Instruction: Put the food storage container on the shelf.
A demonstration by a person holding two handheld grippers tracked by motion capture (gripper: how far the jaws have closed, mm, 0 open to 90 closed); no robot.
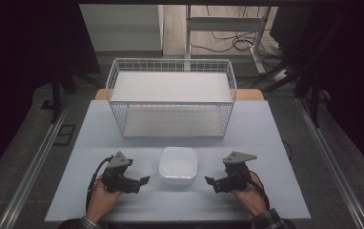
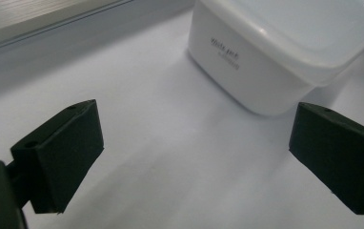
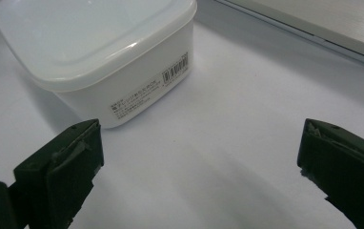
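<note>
Resting low over the table (image 1: 75,200), the left gripper (image 1: 144,180) and the right gripper (image 1: 209,182) number two, one in each of the person's hands, and each points inward toward the single white lidded container (image 1: 177,165) that sits between them. In the left gripper view, the left gripper (image 2: 194,157) has its two black jaws spread wide with only bare tabletop in the gap; the container (image 2: 275,52) stands beyond the jaw tips, near the right-hand jaw but apart from it. In the right gripper view, the right gripper (image 3: 199,167) is likewise released, jaws far apart and nothing between them, and the container (image 3: 104,52) sits ahead, close to the left-hand jaw; whether that jaw touches it cannot be told. The container's lid is on, and a barcode label (image 3: 175,74) shows on one side wall. Farther out, one white wire basket (image 1: 170,98) stands at the far part of the table, well apart from the container and from both grippers.
</note>
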